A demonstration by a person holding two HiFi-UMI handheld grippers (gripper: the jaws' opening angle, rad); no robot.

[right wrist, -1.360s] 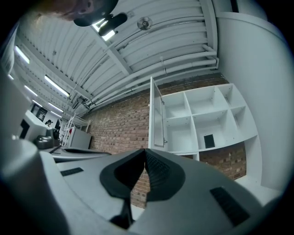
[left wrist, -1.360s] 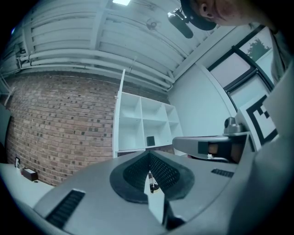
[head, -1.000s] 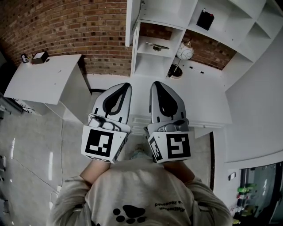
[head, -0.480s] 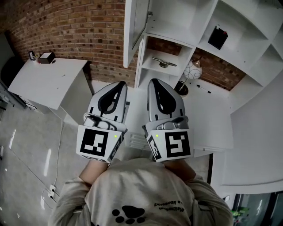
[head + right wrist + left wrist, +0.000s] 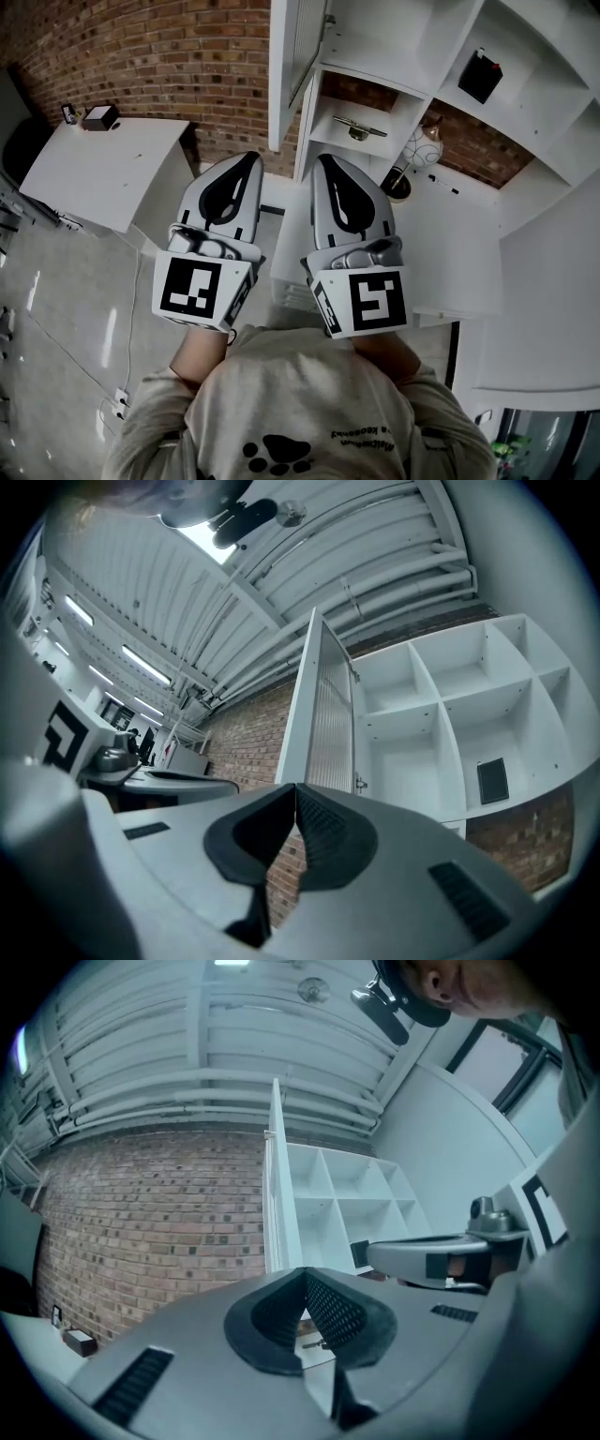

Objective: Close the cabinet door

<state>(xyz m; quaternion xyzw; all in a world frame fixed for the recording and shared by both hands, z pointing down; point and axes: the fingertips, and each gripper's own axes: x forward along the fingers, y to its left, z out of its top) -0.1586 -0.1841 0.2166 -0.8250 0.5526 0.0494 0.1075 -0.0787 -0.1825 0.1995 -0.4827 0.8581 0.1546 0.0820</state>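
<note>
Cabinet door (image 5: 286, 66): white, tall, standing open, edge-on beside its shelves (image 5: 375, 47). It lies ahead of and above both claws, clear of them. Left claw (image 5: 249, 159) and right claw (image 5: 325, 161): clenched, empty. White surface (image 5: 445, 239) beyond the right claw; brick wall (image 5: 141, 56) past the left claw.

Rough brick wall (image 5: 141, 56) left of the jaws, smooth white cabinet door (image 5: 284, 66) just ahead, ribbed panel in it, left gripper (image 5: 302, 1271) smooth grey plastic, pads (image 5: 333, 1312) matt black, dimpled
</note>
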